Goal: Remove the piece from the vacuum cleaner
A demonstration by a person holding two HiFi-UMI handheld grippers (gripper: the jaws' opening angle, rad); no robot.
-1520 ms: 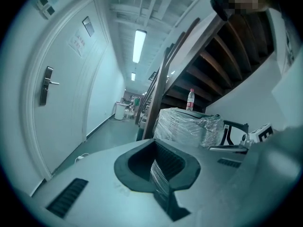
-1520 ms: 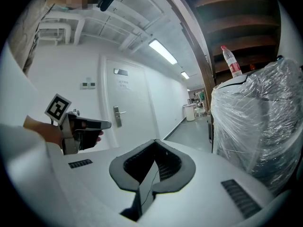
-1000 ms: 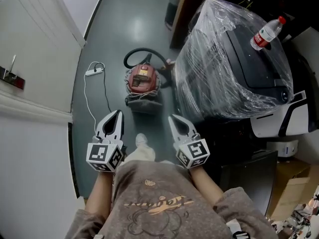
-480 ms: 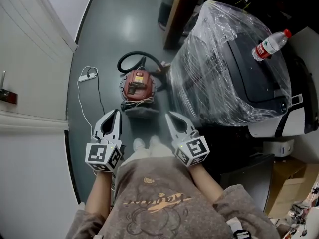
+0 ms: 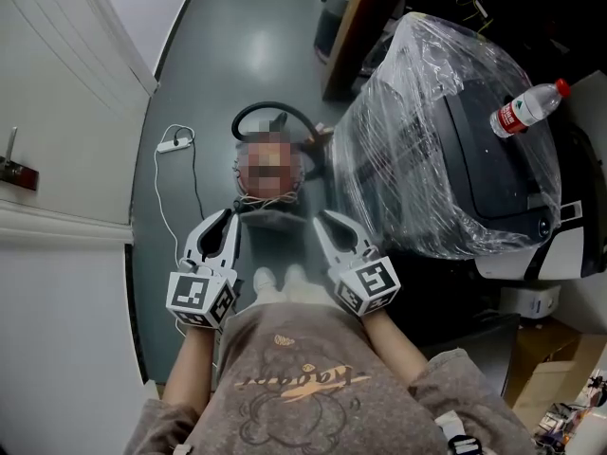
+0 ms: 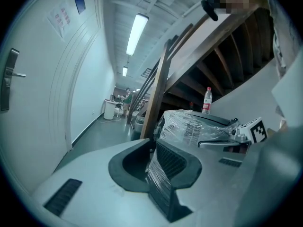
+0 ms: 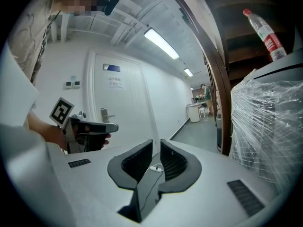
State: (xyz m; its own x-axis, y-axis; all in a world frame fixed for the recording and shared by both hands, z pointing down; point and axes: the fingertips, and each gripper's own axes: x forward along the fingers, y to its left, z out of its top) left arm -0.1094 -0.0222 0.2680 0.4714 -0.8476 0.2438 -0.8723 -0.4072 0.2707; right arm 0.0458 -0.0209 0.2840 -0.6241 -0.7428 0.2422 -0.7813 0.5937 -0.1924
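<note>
Task not begun, by the look of it. Vacuum cleaner (image 5: 273, 218) sits on the floor (image 5: 213, 55), centre of head view, just beyond both tips, hose (image 5: 270, 109) looped behind; no piece looks detached. Left hand-held gripper (image 5: 225, 218): jaws together, empty. Right hand-held gripper (image 5: 321, 219): jaws v. nearly together, nothing betw. them. Left to do: reach down, grip piece, pull it off.

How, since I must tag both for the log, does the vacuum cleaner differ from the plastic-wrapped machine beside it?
The vacuum cleaner is small and bare; the plastic-wrapped machine is far bulkier and covered in clear film. The vacuum cleaner has a dark hose looped at its far side; the machine carries a water bottle lying on top. Both stand side by side ahead of the person.
</note>
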